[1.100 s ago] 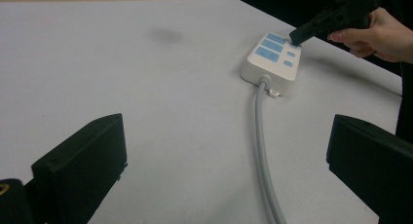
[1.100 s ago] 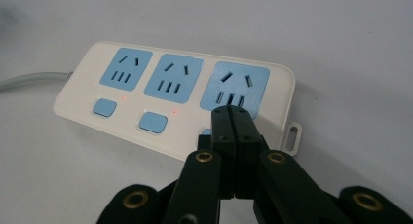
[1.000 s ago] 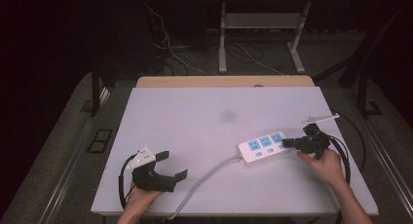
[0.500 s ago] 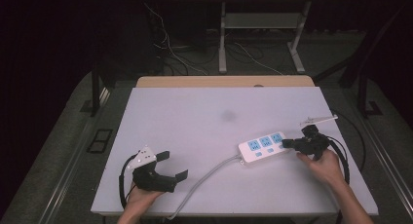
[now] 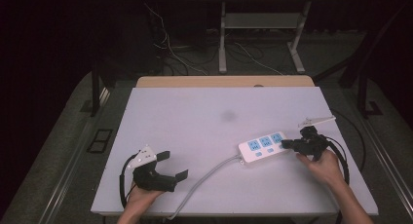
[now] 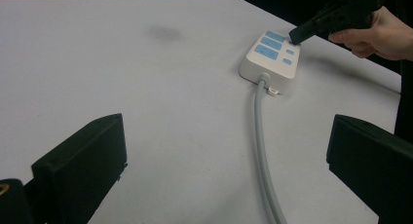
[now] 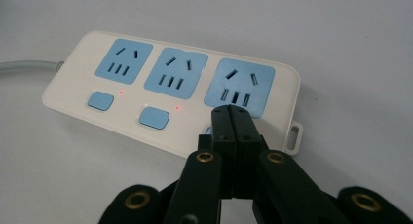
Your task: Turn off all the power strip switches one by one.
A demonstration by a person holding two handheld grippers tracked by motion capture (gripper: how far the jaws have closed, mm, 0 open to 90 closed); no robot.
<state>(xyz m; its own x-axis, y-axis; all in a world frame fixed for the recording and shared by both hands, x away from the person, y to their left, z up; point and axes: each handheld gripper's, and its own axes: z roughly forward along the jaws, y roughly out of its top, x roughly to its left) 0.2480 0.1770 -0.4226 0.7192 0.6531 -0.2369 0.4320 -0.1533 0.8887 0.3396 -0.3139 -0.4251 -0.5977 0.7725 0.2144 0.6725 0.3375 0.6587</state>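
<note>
The power strip (image 7: 170,95) is lying flat on the right half of the white tabletop (image 5: 195,117), its grey cable (image 5: 204,177) trailing off toward the near edge. It is carrying three blue sockets, each with a blue switch below it. Small red lights are glowing beside the first switch (image 7: 101,100) and the second switch (image 7: 154,117), so those two appear, by my judgement, to be already on. The third switch is sitting mostly hidden under the jaw tips, and no light is showing beside it there, so I cannot tell whether it is on.

The right hand-held gripper (image 7: 231,118) is bearing down at that third switch with its jaws pressed together into a single tip, pinching nothing; whether the tip is actually touching the switch is hard to say. The press on the last switch is probably the step in hand, with little left after it.

The left hand-held gripper (image 5: 170,165) is resting well apart near the front left of the tabletop, jaws spread wide and gripping nothing.
</note>
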